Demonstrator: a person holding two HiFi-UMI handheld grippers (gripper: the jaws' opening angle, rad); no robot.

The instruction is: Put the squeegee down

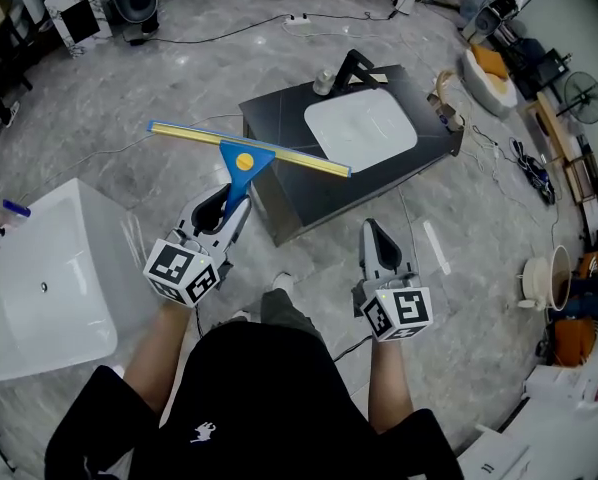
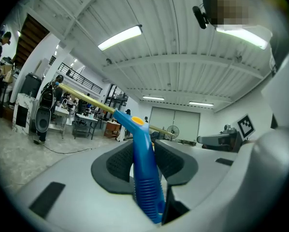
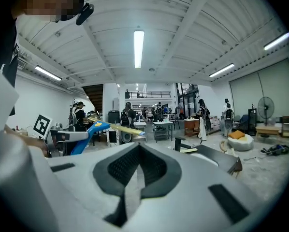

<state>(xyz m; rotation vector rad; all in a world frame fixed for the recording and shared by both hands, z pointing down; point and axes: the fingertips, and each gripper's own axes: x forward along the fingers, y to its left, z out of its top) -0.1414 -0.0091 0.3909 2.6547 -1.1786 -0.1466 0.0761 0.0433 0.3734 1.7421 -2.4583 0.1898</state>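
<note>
The squeegee [image 1: 241,163] has a blue handle, a yellow button and a long yellow blade. My left gripper [image 1: 231,200] is shut on its handle and holds it level above the floor, blade crosswise, just left of the black vanity cabinet [image 1: 279,118]. In the left gripper view the ribbed blue handle [image 2: 143,168] is pinched between the dark pads. My right gripper [image 1: 374,233] hovers to the right, in front of the cabinet, its jaws together with nothing in them. The right gripper view shows the squeegee [image 3: 93,127] off to the left.
The black cabinet carries a white basin [image 1: 361,128] and a faucet [image 1: 324,82]. A white bathtub [image 1: 49,288] stands at the left. Cables run over the grey tiled floor, and clutter and a fan [image 1: 582,93] line the right side.
</note>
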